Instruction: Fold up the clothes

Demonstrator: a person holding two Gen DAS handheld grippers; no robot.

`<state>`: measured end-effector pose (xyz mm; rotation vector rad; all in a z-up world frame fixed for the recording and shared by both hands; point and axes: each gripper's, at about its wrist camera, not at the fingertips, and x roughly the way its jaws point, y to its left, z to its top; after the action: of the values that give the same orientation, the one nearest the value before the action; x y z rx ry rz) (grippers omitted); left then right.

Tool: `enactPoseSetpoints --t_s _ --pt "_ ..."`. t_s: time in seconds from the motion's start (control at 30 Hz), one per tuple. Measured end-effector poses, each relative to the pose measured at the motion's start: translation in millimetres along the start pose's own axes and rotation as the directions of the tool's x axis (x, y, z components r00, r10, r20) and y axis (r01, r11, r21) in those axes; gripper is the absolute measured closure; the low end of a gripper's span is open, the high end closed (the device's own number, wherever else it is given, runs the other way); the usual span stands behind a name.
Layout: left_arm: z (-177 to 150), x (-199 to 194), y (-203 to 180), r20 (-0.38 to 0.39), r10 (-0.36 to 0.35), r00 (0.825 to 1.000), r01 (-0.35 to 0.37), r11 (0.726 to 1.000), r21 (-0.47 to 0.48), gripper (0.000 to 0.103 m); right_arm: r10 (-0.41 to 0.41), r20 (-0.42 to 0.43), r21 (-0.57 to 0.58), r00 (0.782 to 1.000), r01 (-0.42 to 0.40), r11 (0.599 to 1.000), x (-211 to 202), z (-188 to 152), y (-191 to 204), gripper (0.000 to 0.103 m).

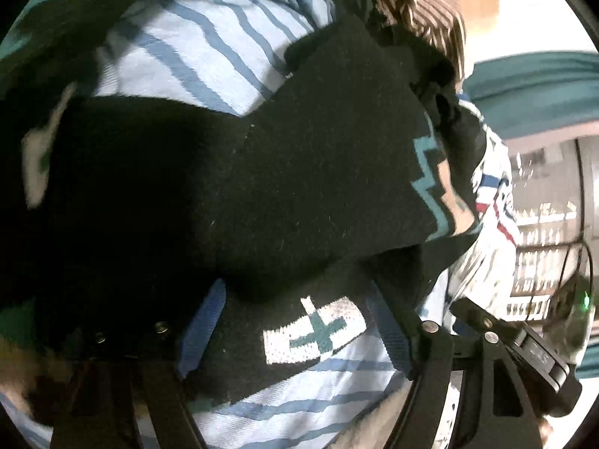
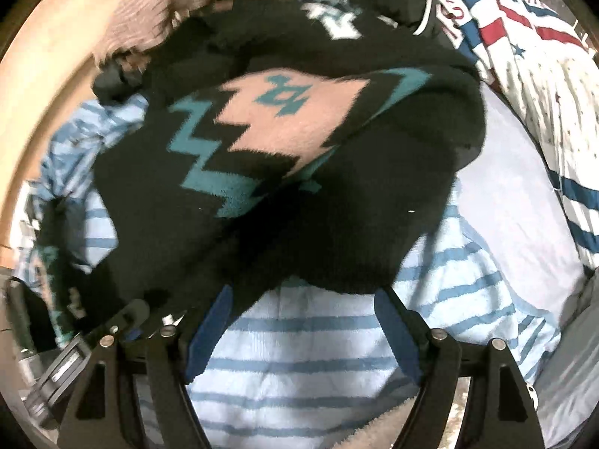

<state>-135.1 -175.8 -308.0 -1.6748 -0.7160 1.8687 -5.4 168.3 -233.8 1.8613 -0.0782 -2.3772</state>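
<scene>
While both grippers, left gripper point(image 1: 295, 321) and right gripper point(image 2: 303, 318), stand apart near the black patterned sweater point(image 2: 284, 157), it lies bunched over striped shirt point(image 2: 299, 366), likely awaiting grasp.

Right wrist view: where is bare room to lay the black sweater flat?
Hardly any. The black patterned sweater covers the middle, over the blue striped shirt. The star-print garment crowds the right. The only bare surface is the tan strip at upper left, bordered by a brown ribbed garment.

the black sweater point(image 2: 337, 187) is fuzzy matt knit, the striped shirt point(image 2: 299, 366) smooth soft cloth.
</scene>
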Motion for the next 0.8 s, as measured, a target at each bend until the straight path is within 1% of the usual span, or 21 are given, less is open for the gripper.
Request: enactPoseSetpoints --t_s 0.07,0.13,0.2,0.27,0.33,0.4,0.5,0.57,0.67,0.73,0.8 --pt "-6 -10 8 0.027 -0.030 0.999 0.031 0.999 -0.031 0.026 0.042 0.025 0.018 0.999 -0.043 0.999 -18 -5 -12 0.021" --pt "-14 -19 5 0.056 -0.025 0.998 0.026 0.999 -0.022 0.026 0.074 0.060 0.022 0.995 -0.075 0.997 -37 -8 -25 0.019" --pt "-22 -29 1 0.086 -0.019 0.996 0.020 1.000 -0.014 0.026 0.080 0.100 0.010 0.992 -0.081 0.997 -45 -7 -26 0.019" --pt "-34 -31 -15 0.113 -0.024 0.993 0.026 1.000 -0.018 0.026 0.069 0.130 -0.004 0.989 -0.069 0.998 -49 -11 -18 0.018" --pt "-46 -32 -25 0.139 -0.030 0.990 0.034 0.999 -0.028 0.026 0.068 0.132 -0.013 0.989 -0.067 0.998 -50 -13 -23 0.018" --pt "-57 -36 -32 0.159 -0.031 0.987 0.038 0.998 -0.041 0.026 0.079 0.110 -0.011 0.991 -0.078 0.997 -45 -14 -31 0.018" --pt "-68 -30 -33 0.145 -0.036 0.989 0.050 0.995 -0.091 0.026 0.110 0.070 0.025 0.991 -0.112 0.993 -38 -17 -46 0.018" --pt "-75 -26 -34 0.135 -0.040 0.990 0.057 0.991 -0.124 0.026 0.136 0.070 0.049 0.988 -0.139 0.989 -38 -18 -57 0.018" --pt "-85 -20 -36 0.120 -0.046 0.992 0.066 0.983 -0.171 0.026 0.140 0.080 0.066 0.987 -0.145 0.987 -40 -15 -77 0.018" --pt "-87 -6 -45 0.084 -0.037 0.996 0.050 0.985 -0.164 0.026 0.131 0.071 0.084 0.989 -0.136 0.987 -37 -10 -93 0.018" --pt "-85 8 -55 0.068 -0.019 0.998 0.029 0.989 -0.148 0.026 0.138 0.033 0.107 0.990 -0.141 0.984 -27 -3 -108 0.018"
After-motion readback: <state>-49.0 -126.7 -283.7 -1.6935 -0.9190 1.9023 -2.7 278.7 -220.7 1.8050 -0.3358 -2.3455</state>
